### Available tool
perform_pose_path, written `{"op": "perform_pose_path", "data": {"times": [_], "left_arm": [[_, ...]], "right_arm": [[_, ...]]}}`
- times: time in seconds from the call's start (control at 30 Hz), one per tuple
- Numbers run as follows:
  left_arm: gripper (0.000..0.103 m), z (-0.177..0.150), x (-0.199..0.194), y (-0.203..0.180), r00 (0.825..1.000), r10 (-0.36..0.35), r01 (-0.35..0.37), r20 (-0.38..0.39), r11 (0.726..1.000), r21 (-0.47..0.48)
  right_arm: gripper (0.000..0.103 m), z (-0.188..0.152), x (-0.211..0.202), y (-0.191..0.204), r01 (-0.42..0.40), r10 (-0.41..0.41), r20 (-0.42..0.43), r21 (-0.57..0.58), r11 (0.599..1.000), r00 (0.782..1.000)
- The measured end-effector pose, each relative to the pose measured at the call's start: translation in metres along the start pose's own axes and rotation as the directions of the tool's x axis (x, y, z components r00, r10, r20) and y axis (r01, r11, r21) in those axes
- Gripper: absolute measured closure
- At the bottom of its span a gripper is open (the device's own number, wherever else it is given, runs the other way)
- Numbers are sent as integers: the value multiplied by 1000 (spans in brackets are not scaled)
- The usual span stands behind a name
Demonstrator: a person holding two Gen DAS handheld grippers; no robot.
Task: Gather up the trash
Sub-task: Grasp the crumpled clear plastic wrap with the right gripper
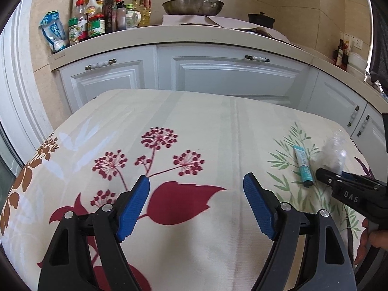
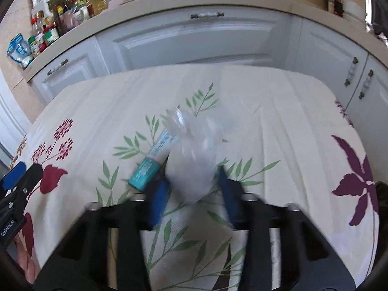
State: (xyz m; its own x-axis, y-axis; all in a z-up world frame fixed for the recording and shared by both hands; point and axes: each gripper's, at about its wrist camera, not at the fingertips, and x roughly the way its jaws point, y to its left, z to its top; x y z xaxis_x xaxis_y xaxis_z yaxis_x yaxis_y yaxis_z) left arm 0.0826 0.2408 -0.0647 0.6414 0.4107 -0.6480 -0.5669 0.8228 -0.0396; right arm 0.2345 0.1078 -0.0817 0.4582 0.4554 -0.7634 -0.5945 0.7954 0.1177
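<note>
My right gripper [image 2: 191,189] straddles the crumpled clear bottle [image 2: 194,150] near the table's [image 1: 218,111] right edge, jaws around but perhaps not pinching; it could slip sideways and nudge the teal tube [image 2: 150,165], while my left gripper [image 1: 196,206] hangs wide open, empty.

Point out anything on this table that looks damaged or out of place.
A crumpled clear plastic bottle lies crushed on the floral tablecloth, between the fingers of the right tool. A teal tube lies loose beside it, tilted, at its left. Nothing looks spilled.
</note>
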Motion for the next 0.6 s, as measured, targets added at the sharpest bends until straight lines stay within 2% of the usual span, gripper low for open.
{"op": "perform_pose_path", "data": {"times": [0.07,0.6], "left_arm": [[26,0,0,-4,1000,-8,8,1,1000,9],[26,3,1,-47,997,-80,80,-5,995,63]], "right_arm": [[73,0,-6,-1,12,-12,24,-8,1000,1000],[74,-15,-30,-47,74,-76,49,45,996,996]]}}
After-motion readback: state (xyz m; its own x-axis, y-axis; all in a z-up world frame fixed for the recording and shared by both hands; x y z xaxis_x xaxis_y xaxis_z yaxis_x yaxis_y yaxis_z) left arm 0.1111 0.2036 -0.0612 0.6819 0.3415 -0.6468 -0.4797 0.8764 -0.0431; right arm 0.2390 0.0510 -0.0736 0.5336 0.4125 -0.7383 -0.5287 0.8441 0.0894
